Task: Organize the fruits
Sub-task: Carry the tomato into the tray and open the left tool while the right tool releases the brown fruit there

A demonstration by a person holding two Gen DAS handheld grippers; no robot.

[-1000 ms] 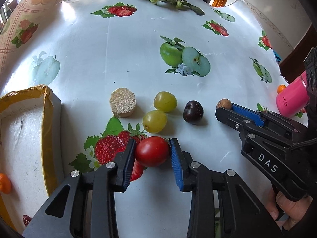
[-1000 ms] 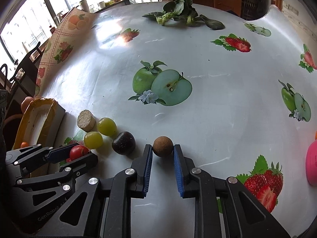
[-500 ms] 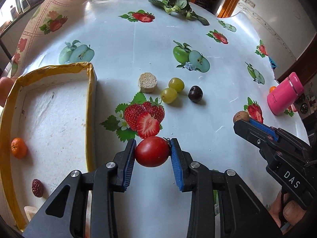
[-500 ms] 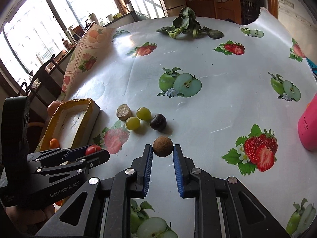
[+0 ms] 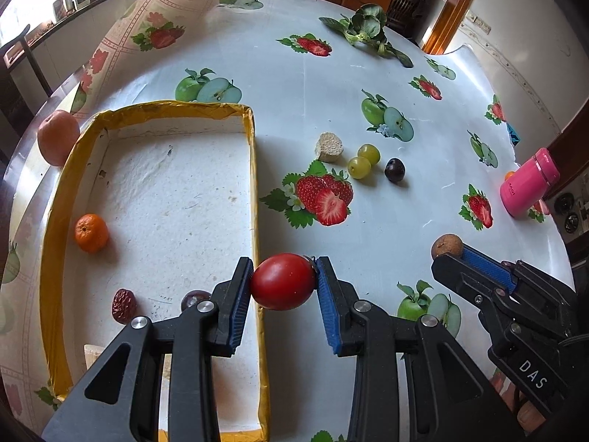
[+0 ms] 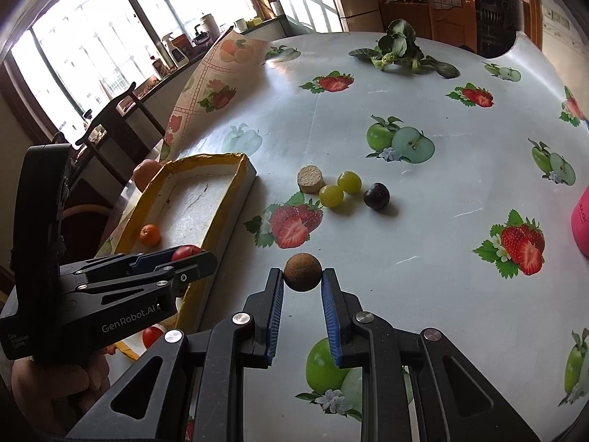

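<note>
Gripping a red tomato (image 5: 283,281) between its blue-padded fingers, the left gripper (image 5: 283,283) hung over the right-hand wall of the yellow-rimmed tray (image 5: 254,191), so the tomato sat above that edge, clear of the tray floor. The right gripper (image 6: 302,283) was clenched on a small brown round fruit (image 6: 302,272), held up off the tablecloth (image 5: 294,84) to the right of the tray and well apart from it.

Inside the tray lay a small orange mandarin (image 5: 91,232) near the left wall, a wrinkled red date (image 5: 123,305) nearer the camera, and a dark round fruit (image 5: 194,297) half hidden behind the left gripper's finger. A pale block (image 5: 92,353) rested in the tray's near left corner; what it was could not be told. A large peach-coloured fruit (image 5: 58,137) stood just outside the tray's far left corner.

To the right of the tray, past a printed strawberry, a cluster remained on the cloth: a tan porous disc (image 5: 328,146), two green grapes (image 5: 363,161) touching each other, and a dark plum-like fruit (image 5: 394,170) just beside them. Farther right from the tray stood a pink bottle (image 5: 529,188) at the table's edge, and a bunch of leafy greens (image 5: 366,33) lay at the far side.
</note>
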